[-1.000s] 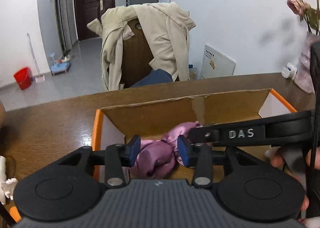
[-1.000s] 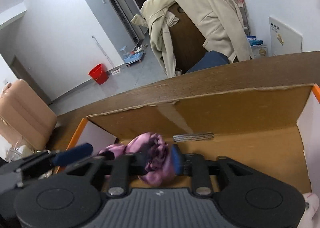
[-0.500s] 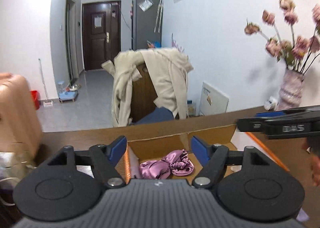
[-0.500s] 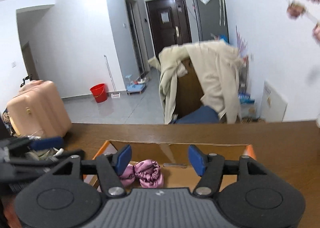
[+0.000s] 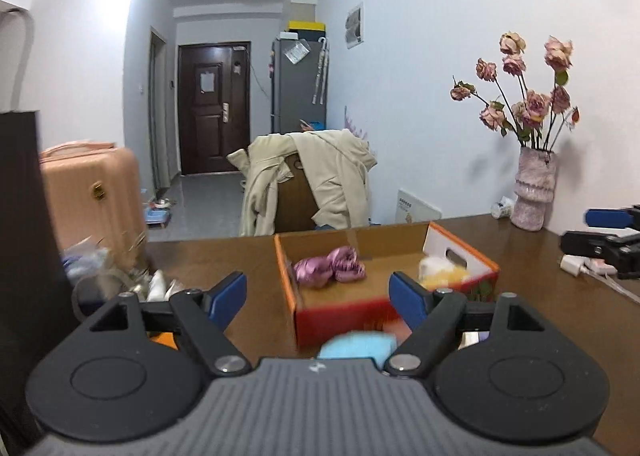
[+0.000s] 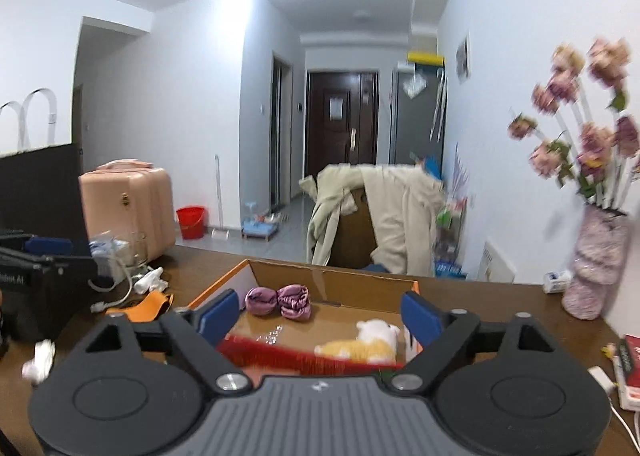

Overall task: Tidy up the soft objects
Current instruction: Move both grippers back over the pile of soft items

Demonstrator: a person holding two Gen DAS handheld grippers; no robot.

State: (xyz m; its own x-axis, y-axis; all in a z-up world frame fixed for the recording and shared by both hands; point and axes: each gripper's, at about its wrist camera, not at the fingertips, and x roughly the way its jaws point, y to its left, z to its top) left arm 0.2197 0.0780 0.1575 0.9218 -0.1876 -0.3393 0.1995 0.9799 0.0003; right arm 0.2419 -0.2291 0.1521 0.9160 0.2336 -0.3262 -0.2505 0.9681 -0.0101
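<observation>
A second ago both grippers were down in the box (image 5: pixel 460 252), and each one pinched the purple cloth (image 5: pixel 330 266). Now the left gripper (image 5: pixel 316 296) and the right gripper (image 6: pixel 320 314) have let go and pulled back, away from the box and higher up. Their jaws are opening wide, with nothing between them. The cloth now lies by itself in a far corner of the box. The whole box now shows, with a plush toy (image 6: pixel 366 342) in it.
</observation>
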